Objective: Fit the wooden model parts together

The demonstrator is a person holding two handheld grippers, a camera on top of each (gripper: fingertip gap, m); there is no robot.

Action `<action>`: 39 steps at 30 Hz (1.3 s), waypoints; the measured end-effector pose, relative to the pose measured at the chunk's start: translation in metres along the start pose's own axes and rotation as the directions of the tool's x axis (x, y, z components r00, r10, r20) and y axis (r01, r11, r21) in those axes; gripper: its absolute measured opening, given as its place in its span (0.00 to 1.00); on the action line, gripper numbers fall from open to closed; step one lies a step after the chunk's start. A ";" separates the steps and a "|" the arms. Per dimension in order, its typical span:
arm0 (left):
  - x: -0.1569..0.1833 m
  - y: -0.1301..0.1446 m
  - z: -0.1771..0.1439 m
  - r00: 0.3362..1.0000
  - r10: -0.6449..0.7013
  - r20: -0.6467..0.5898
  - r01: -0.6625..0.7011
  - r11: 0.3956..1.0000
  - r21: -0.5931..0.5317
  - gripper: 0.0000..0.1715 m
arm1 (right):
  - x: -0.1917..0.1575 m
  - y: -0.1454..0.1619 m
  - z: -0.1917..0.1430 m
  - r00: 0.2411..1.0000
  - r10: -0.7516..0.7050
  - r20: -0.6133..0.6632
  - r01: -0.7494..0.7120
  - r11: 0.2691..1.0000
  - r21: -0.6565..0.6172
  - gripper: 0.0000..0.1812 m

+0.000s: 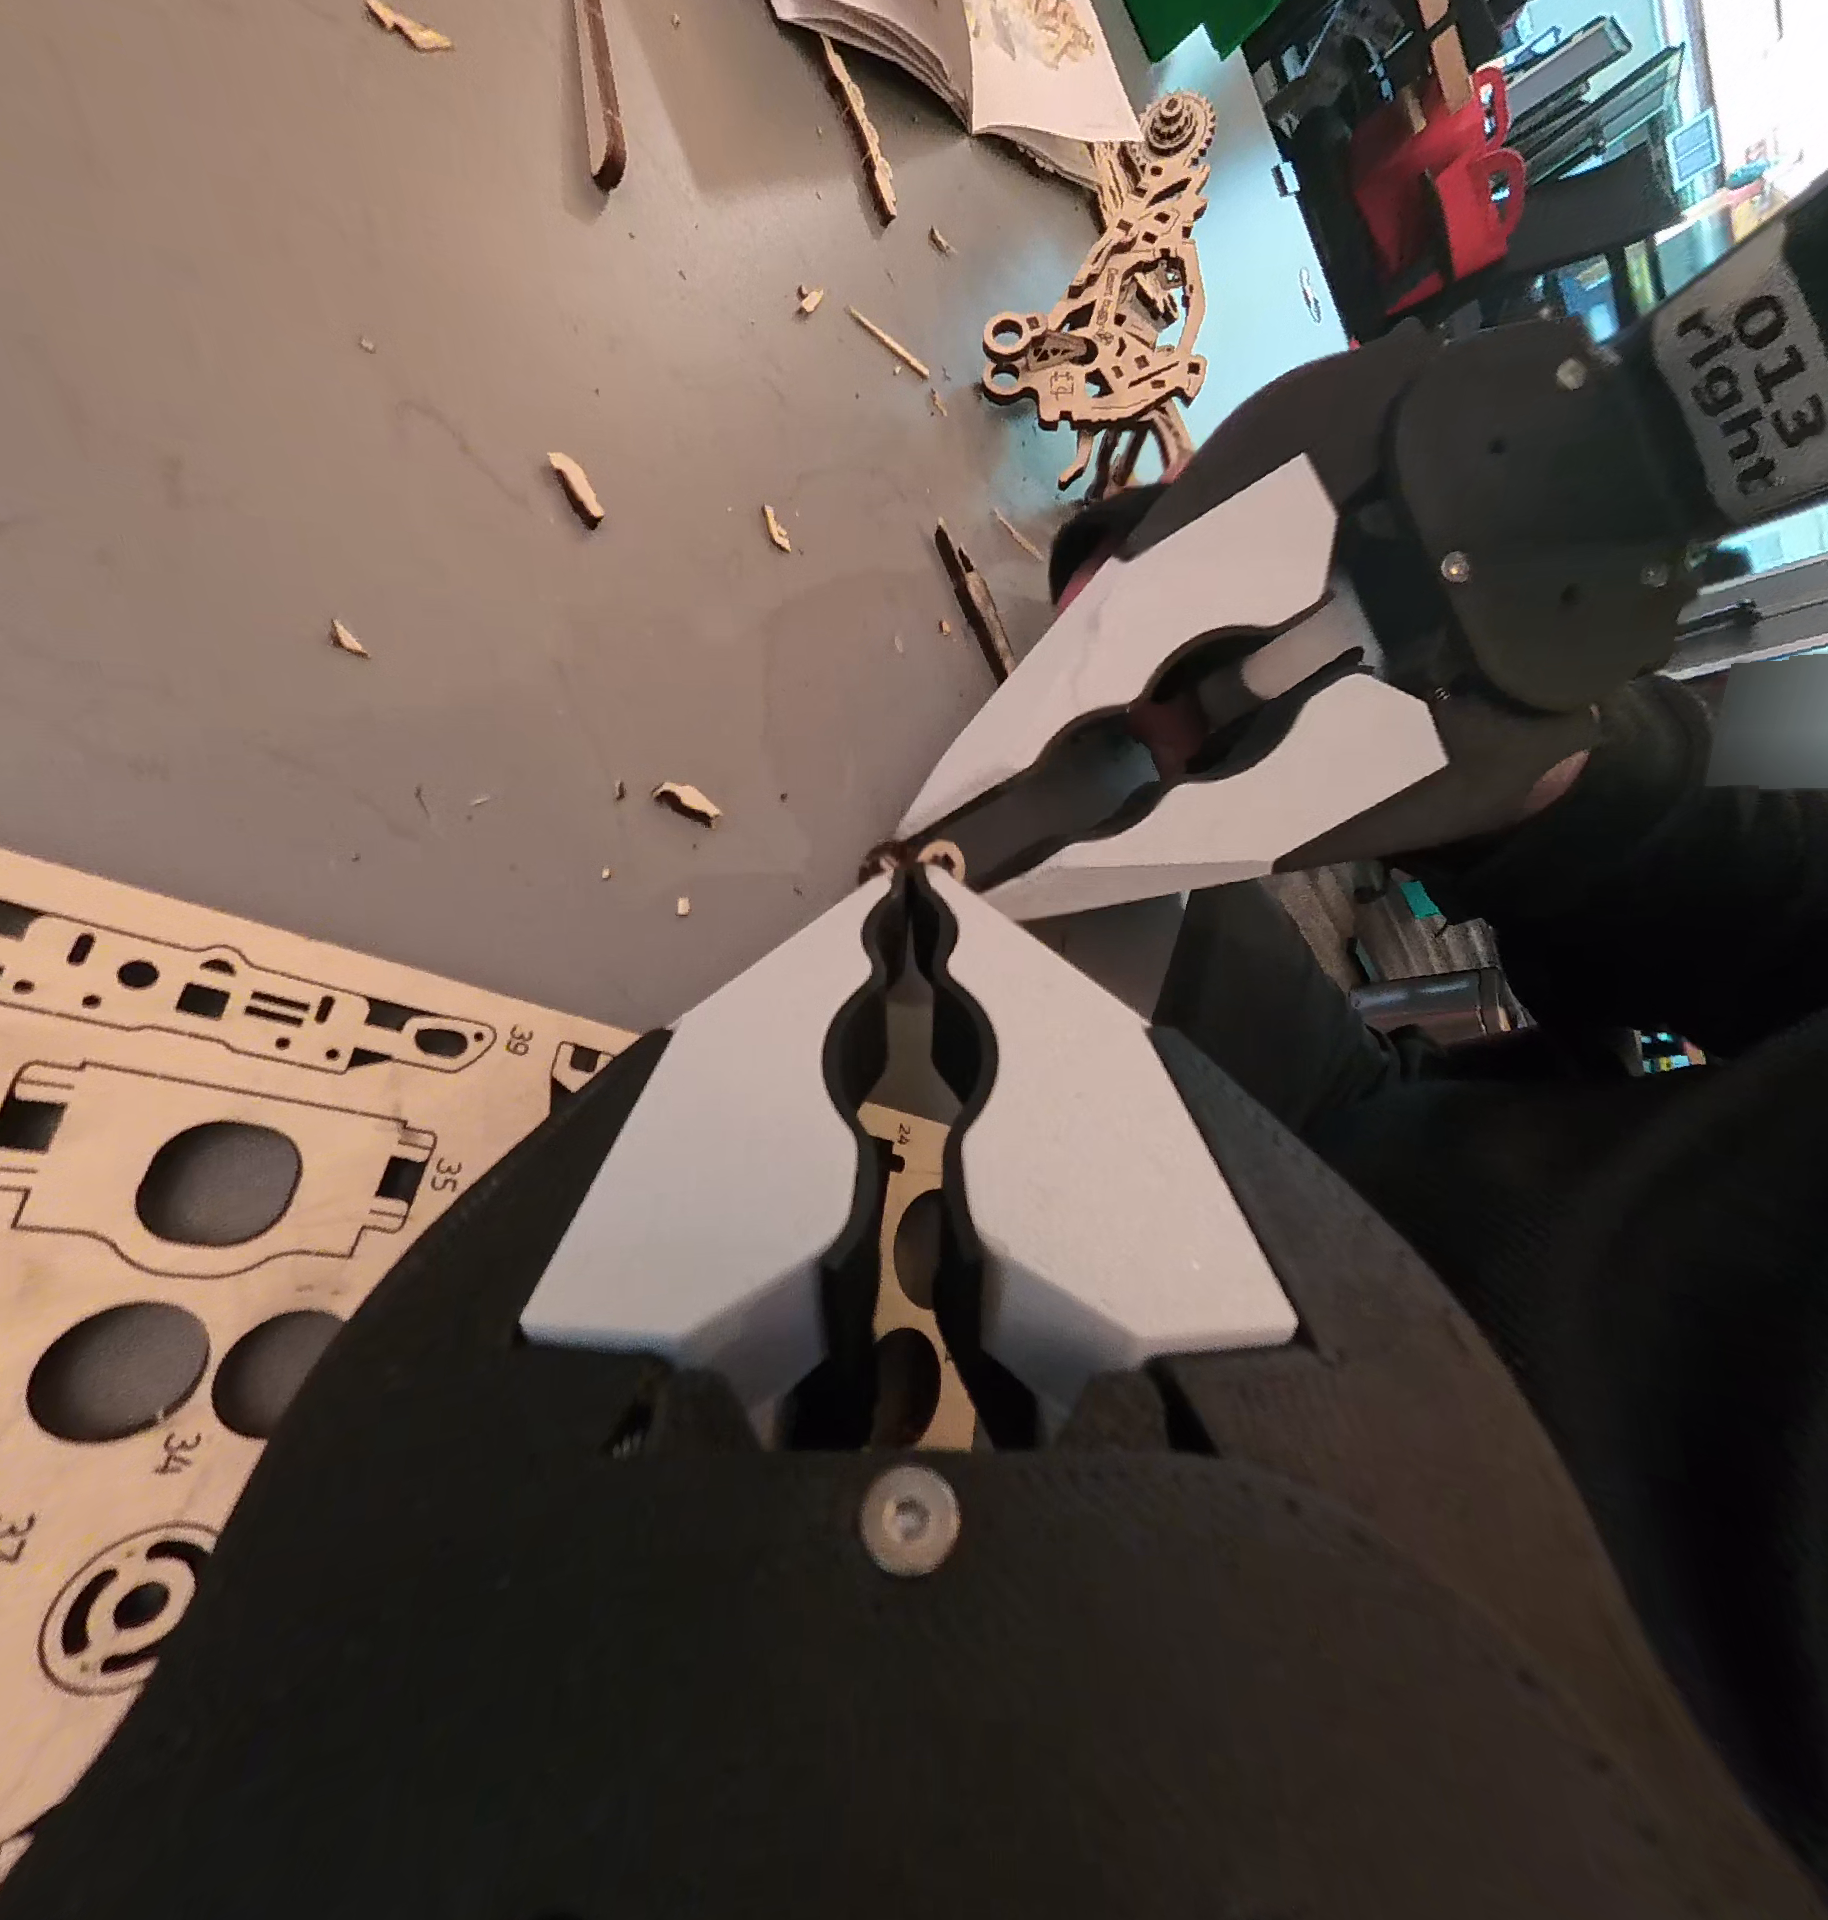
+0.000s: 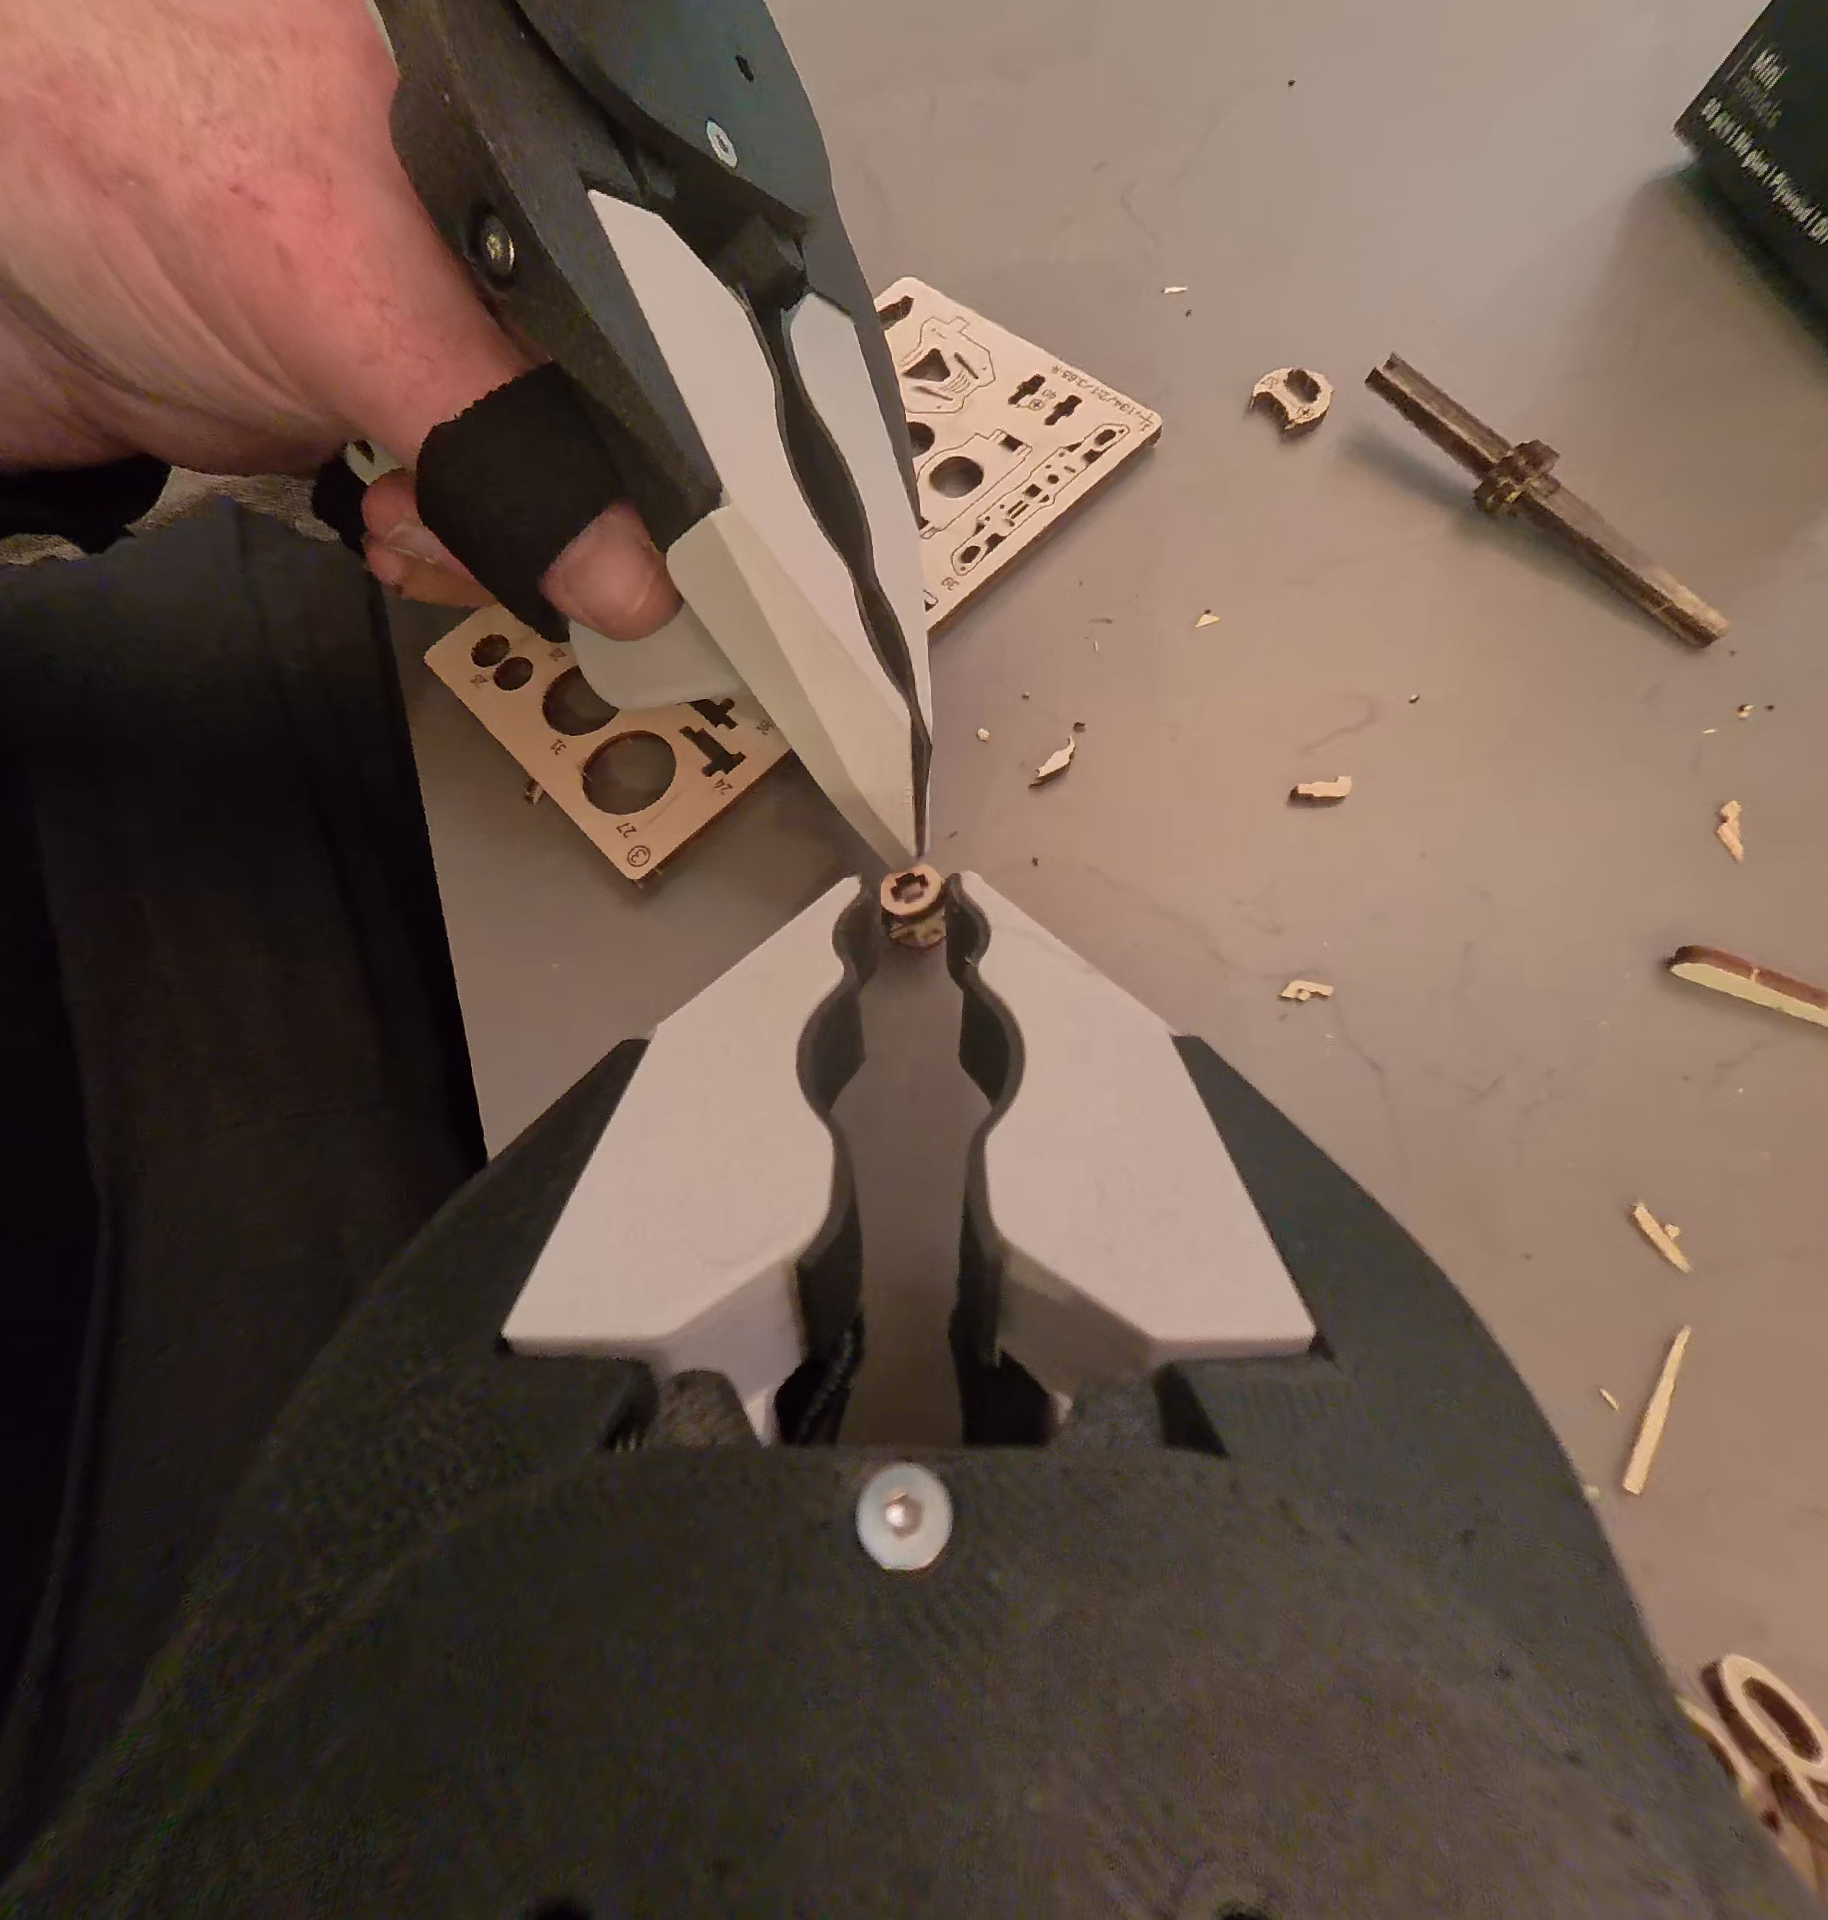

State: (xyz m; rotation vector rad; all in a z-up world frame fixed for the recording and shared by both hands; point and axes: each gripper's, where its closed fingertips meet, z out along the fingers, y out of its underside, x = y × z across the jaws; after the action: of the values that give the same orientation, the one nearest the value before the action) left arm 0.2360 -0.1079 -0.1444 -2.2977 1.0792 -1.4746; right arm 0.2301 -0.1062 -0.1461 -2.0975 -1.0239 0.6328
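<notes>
My right gripper is shut on a small round wooden part with a square hole in its top, held above the grey table. My left gripper is shut, and its tips press against that part; I cannot tell whether they pinch a tiny piece of their own. In the right wrist view the left gripper comes down from the upper left, held by a hand. In the left wrist view the right gripper reaches in from the right.
Plywood sheets with cut-outs lie under the left gripper. A part-built wooden model and an open booklet lie farther off. A dark wooden axle, a dark box and several wood scraps are on the table. My two grippers' fingertips are within a few centimetres of each other.
</notes>
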 end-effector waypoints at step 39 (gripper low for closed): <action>0.003 -0.002 -0.004 1.000 -0.004 -0.030 0.005 1.000 0.030 0.00 | 0.000 -0.004 -0.005 0.996 0.079 0.039 -0.080 0.997 0.024 0.01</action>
State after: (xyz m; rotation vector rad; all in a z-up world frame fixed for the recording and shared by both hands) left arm 0.2341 -0.1072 -0.1393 -2.2664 1.0536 -1.5204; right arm 0.2321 -0.1063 -0.1396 -2.1197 -0.9522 0.7244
